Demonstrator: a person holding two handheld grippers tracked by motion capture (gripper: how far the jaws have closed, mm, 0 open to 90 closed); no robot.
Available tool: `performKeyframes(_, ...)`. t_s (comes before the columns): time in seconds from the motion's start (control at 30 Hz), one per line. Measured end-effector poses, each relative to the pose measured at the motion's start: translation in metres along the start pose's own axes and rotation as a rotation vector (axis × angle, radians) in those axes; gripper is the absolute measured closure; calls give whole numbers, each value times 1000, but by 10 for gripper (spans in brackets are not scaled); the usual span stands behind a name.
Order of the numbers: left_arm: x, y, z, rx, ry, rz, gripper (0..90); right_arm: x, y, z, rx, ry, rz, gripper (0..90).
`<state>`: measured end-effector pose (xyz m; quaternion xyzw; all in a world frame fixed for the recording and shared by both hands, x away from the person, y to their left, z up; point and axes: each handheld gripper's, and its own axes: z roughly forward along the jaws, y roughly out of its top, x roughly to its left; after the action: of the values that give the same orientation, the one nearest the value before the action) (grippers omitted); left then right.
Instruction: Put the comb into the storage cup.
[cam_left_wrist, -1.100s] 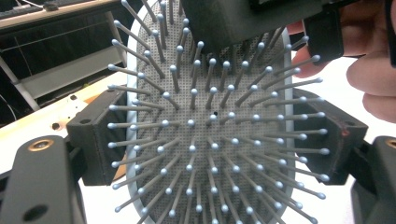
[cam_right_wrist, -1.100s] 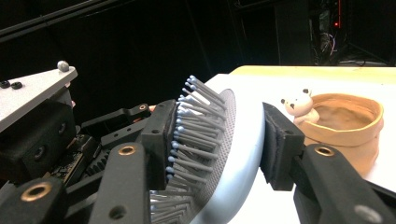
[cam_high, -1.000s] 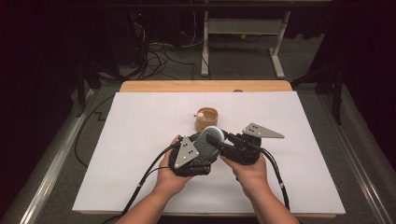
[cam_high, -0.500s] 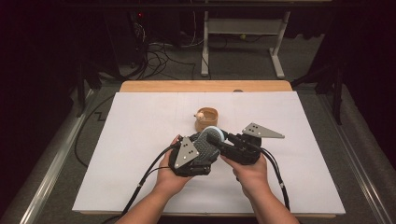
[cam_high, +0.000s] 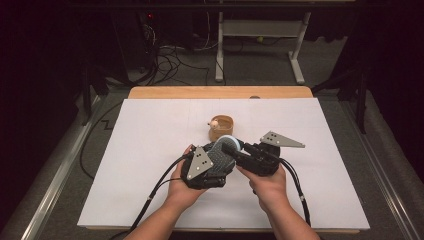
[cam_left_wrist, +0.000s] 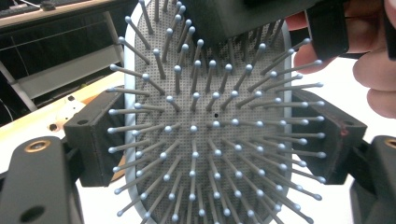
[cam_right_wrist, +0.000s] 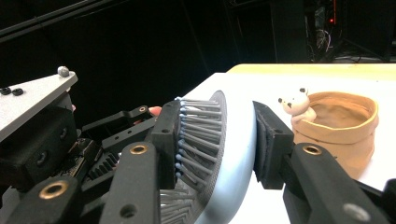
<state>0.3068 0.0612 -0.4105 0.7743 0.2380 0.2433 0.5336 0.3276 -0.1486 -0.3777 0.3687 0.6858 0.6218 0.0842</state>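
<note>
A light-blue hairbrush (cam_left_wrist: 210, 126) with grey ball-tipped bristles is held above the white table between both grippers. My left gripper (cam_left_wrist: 215, 137) is shut on the hairbrush (cam_high: 227, 144), its pads (cam_left_wrist: 95, 140) pressing the head's two side edges. My right gripper (cam_right_wrist: 219, 142) is shut on the same hairbrush (cam_right_wrist: 236, 154) from front to back, with one jaw in the bristles and the other against the smooth back. In the high view the left gripper (cam_high: 219, 156) and the right gripper (cam_high: 233, 148) meet at the middle of the table, near the front.
A tan pouch (cam_high: 221, 126) with a small white bear figure (cam_right_wrist: 296, 105) on its rim stands just beyond the grippers. The white sheet (cam_high: 150, 150) covers a wooden table (cam_high: 220, 92). Cables and a desk frame (cam_high: 260, 35) lie on the floor behind.
</note>
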Motion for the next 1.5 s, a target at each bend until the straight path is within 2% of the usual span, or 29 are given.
performKeyframes(0.4, 2, -1, 0, -6, -17, -16, 194, 0, 0, 0, 1, 0, 8, 613)
performKeyframes(0.57, 6, -3, 3, 12, -54, -53, 164, 0, 2, -2, -9, -2, 10, 614)
performKeyframes(0.83, 10, -4, 3, 4, -86, -90, 100, -1, 7, -7, -34, -9, 3, 615)
performKeyframes(0.9, 11, -5, 3, 2, -84, -94, 91, -1, 9, -8, -39, -12, 0, 614)
performKeyframes(1.27, 19, -14, -8, -27, -114, -113, 0, -2, 15, -12, -63, -33, -21, 614)
performKeyframes(1.43, 22, -18, -16, -53, -112, -103, 0, -3, 17, -13, -71, -43, -25, 613)
performKeyframes(1.5, 25, -21, -20, -59, -104, -113, 0, -6, 18, -15, -78, -54, -22, 613)
